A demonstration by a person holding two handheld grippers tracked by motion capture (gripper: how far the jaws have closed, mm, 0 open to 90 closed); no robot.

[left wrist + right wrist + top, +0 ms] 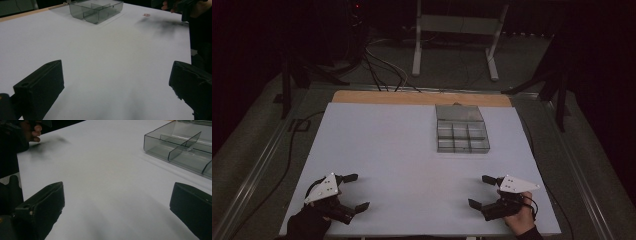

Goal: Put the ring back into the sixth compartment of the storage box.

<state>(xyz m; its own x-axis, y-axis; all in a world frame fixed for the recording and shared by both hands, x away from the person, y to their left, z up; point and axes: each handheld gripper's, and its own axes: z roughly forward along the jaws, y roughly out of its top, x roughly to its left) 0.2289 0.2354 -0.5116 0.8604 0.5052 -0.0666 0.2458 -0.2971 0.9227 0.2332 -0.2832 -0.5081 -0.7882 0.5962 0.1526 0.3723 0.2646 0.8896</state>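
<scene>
Left gripper (354,191) and right gripper (479,191) both rest low at the near edge of the white table sheet (382,145), jaws spread wide, nothing between them. Smoky clear-plastic compartment box (461,129), lid hinged open, sits well apart at the far right. Likely light, rigid and slick, prone to skid; best pinched over an outer wall or a divider.
</scene>
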